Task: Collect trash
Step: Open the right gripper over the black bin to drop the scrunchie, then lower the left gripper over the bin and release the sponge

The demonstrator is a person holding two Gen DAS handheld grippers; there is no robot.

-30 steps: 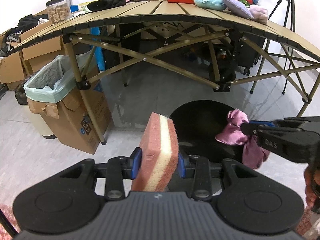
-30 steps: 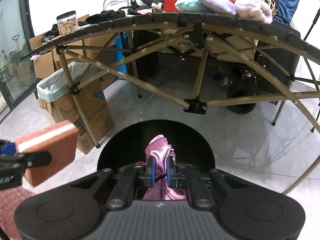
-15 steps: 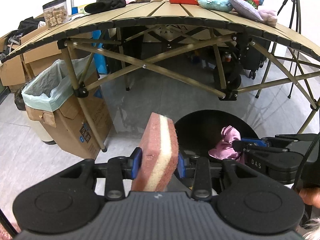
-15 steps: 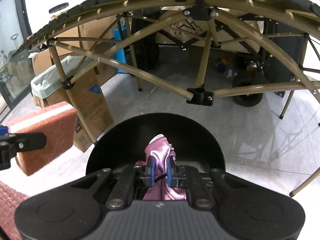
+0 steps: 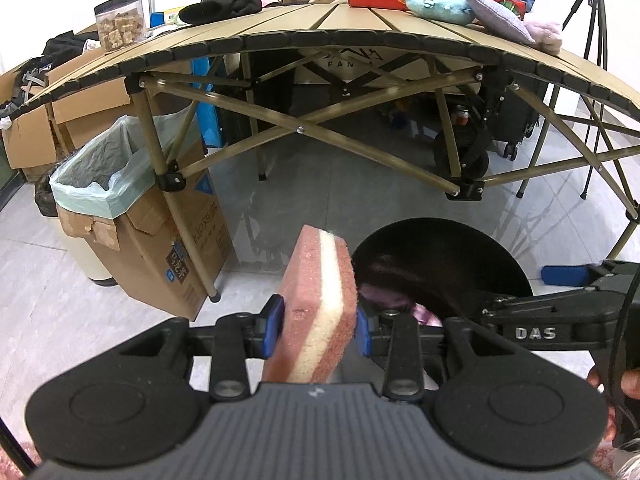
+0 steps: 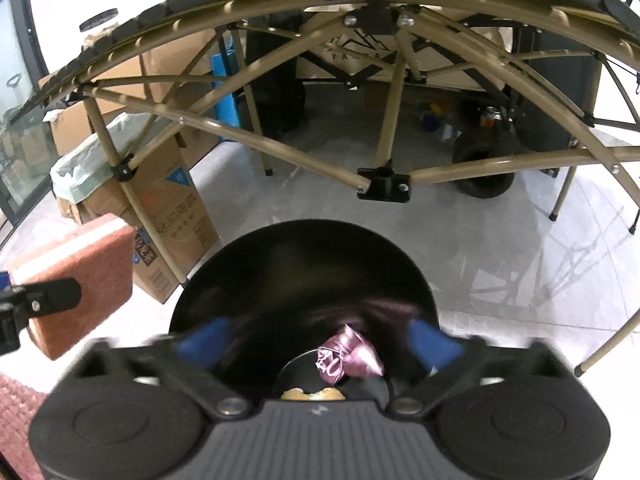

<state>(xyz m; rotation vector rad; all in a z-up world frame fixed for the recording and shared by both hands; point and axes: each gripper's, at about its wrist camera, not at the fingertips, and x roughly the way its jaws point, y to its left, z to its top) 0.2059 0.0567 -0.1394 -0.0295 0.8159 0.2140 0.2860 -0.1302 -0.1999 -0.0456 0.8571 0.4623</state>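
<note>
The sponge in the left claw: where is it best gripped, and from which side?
Best across its two broad pink faces, as the left claw has the sponge now: it stands on edge with the pale middle layer facing the camera, so pads coming from either side press flat, wide surfaces near its lower half.

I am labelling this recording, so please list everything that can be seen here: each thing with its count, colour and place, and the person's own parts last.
Bin: one, black, round, on the floor below the grippers.
Scrunchie: one, pink satin, inside the bin.
Sponge: one, red with a cream middle layer, between the left pads.
Folding table: one, tan slats, behind the bin.
Cardboard box: one, brown, lined with a pale green bag, by the table leg.
Jar: one, clear with a black lid, on the table.
Tripod: one, black, at the right.
Left gripper: shut on the sponge.
Right gripper: jaws opening, nothing between them.
</note>
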